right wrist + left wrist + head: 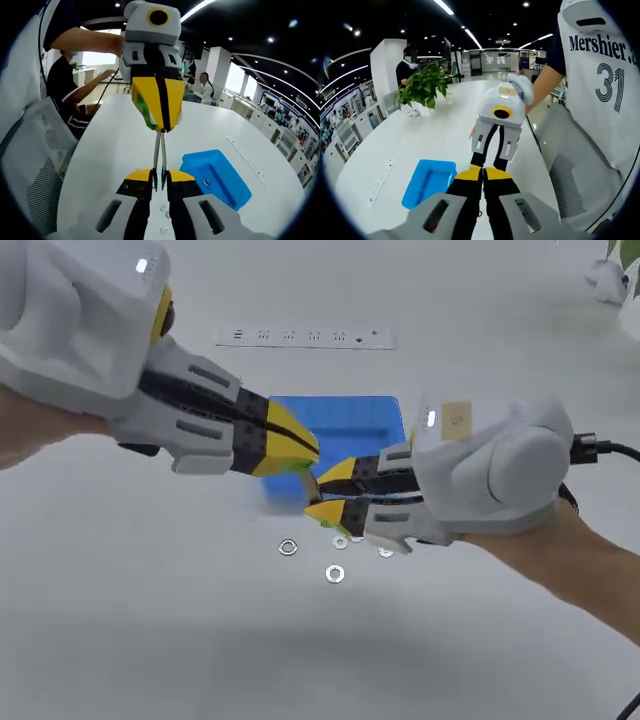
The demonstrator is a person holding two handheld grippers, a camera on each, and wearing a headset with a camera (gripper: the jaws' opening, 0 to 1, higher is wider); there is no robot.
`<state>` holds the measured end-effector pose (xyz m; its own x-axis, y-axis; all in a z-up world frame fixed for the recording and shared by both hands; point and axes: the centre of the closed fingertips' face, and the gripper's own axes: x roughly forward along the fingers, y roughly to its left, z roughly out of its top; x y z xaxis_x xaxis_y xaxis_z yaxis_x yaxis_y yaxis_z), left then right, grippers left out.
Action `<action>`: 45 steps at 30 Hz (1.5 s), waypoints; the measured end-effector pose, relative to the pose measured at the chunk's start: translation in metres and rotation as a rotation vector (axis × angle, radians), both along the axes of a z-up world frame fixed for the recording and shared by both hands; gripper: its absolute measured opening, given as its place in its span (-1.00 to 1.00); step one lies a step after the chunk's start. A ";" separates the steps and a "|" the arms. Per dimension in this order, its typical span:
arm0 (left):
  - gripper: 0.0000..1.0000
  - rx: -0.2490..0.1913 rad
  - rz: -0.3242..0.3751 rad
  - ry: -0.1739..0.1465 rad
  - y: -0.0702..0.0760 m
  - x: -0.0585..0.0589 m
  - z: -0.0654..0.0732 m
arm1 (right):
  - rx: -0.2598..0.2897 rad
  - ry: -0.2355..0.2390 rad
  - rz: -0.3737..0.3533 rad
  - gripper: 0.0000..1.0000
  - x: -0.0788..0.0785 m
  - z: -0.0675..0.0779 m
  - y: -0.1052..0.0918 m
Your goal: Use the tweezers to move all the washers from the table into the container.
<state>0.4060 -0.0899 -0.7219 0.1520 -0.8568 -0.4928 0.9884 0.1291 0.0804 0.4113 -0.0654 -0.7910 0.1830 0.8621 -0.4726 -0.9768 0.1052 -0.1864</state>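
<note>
Thin metal tweezers point(160, 155) span the gap between both grippers above the table. My left gripper point(163, 127) comes in from the upper left in the head view and is shut on one end of them. My right gripper point(159, 186) faces it, its jaws closed around the other end. The two sets of yellow tips nearly meet point(315, 480) over the near edge of the blue container point(345, 425). One washer point(206, 182) lies inside the container. Several washers point(335, 573) lie on the white table just below the right gripper, one of them point(288, 547) to the left.
A white power strip point(305, 337) lies beyond the container. A potted plant point(422, 87) stands at the far end of the table. People sit or stand near the table's edges, and a mesh chair point(570, 175) is beside it.
</note>
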 end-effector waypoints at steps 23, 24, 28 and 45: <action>-0.91 0.050 -0.015 0.035 -0.021 -0.030 -0.035 | -0.048 0.068 -0.017 -0.77 -0.027 -0.043 -0.017; -0.91 0.052 -0.016 0.033 -0.022 -0.030 -0.036 | -0.047 0.070 -0.022 -0.77 -0.025 -0.044 -0.017; -0.91 0.056 -0.021 0.039 -0.023 -0.027 -0.040 | -0.054 0.077 -0.034 -0.77 -0.022 -0.048 -0.018; -0.91 0.070 -0.034 0.066 -0.028 -0.023 -0.055 | -0.064 0.109 -0.046 -0.77 -0.019 -0.064 -0.018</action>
<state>0.3833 -0.1181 -0.7766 0.0890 -0.8239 -0.5597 0.9955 0.0920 0.0229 0.3921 -0.0837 -0.8546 0.1664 0.8212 -0.5459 -0.9860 0.1420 -0.0869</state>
